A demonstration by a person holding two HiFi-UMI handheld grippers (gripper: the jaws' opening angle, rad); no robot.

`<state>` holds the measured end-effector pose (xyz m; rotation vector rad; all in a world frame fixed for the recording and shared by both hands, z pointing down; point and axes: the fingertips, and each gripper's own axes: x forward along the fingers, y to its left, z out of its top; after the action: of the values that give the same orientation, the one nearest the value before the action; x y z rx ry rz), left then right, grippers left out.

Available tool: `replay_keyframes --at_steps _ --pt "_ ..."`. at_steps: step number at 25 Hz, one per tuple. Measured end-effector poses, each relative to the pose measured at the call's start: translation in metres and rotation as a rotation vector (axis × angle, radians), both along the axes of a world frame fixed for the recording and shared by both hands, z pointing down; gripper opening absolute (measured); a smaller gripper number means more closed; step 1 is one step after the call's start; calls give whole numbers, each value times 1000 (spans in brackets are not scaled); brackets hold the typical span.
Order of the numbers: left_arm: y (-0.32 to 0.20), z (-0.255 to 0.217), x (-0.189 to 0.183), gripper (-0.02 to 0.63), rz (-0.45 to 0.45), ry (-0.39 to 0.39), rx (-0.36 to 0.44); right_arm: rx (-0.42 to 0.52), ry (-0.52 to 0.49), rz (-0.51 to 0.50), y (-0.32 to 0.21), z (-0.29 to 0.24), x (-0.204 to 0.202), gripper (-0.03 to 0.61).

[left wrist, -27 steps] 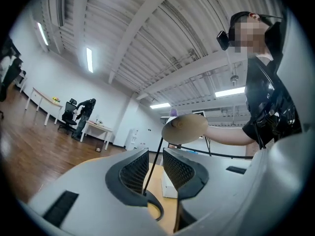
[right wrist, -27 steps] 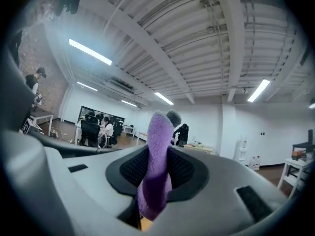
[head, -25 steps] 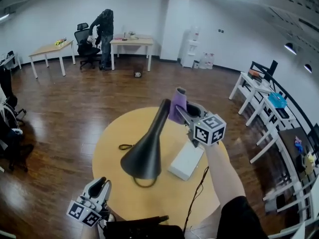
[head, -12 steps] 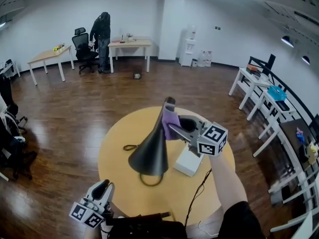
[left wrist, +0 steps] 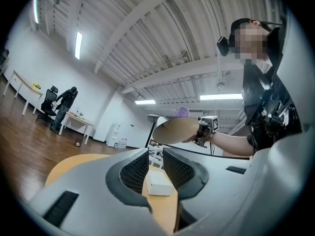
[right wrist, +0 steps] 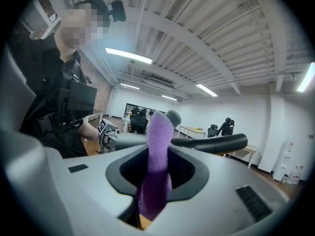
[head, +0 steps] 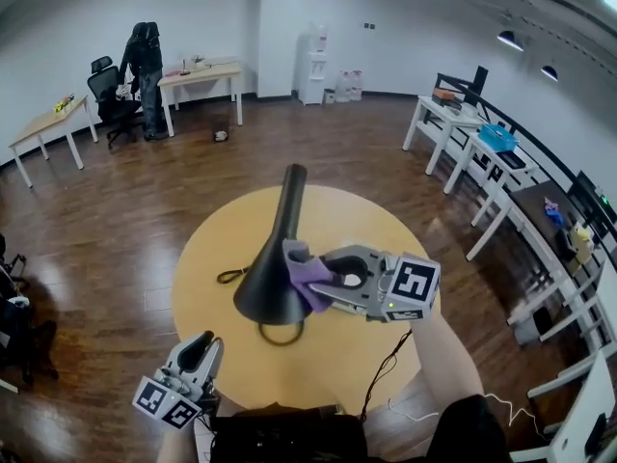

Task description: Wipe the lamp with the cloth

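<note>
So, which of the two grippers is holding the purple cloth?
The right gripper: the purple cloth is clamped between its jaws, by the black lamp. The left gripper holds nothing.

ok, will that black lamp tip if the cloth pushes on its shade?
It might: the lamp carries a wide cone shade on a thin neck, so it looks top-heavy; its base isn't clear. Nothing steadies it: the left gripper is open, away from it. The cloth in the right gripper looks soft, so contact is probably gentle.

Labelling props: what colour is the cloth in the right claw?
The cloth is purple, clearest in the right gripper view.
</note>
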<state>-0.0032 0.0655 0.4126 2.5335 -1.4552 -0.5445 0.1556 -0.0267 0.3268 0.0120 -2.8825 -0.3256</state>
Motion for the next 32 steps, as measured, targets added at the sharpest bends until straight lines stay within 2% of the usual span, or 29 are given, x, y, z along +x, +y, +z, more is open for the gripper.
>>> replay_keyframes --at_steps 4,7,9,11,14,17,19,20,22,23,24,25,27,29,32 --pt "-8 -1 14 84 54 8 0 -2 -25 -19 22 6 7 98" --pt "-4 3 23 84 70 10 -25 -43 -46 -44 29 13 15 98" --pt "-1 7 29 84 78 -6 -37 -75 -95 -35 25 15 18 98" --pt "-2 10 33 84 86 -17 -31 -88 -167 34 -3 12 20 98" --pt "-1 7 32 84 56 -19 11 -140 -308 247 -76 1 30 98" --pt "5 2 25 85 -2 -48 56 -319 -435 464 -154 -9 42 98" --pt "11 -2 20 84 -33 -49 62 -463 -527 475 -190 -23 39 98" --pt "14 -3 17 85 -52 -43 66 -560 -577 454 -204 -28 35 98" --pt "21 -5 9 84 -94 -30 70 -855 -659 447 -227 -20 28 98" --pt "24 -5 4 86 -115 -25 70 -999 -679 448 -237 -12 24 98" --pt "26 -5 0 86 -133 -23 70 -1096 -685 443 -245 -7 19 98" --pt "28 -4 -3 85 -149 -22 70 -1151 -689 431 -250 -4 15 98" --pt "33 -4 -8 86 -172 -18 67 -1190 -703 395 -252 -3 12 100" --pt "38 -2 -13 86 -185 -10 56 -1198 -697 345 -244 -2 13 98" --pt "39 6 -17 84 -178 -1 34 -1163 -624 257 -219 3 9 100"
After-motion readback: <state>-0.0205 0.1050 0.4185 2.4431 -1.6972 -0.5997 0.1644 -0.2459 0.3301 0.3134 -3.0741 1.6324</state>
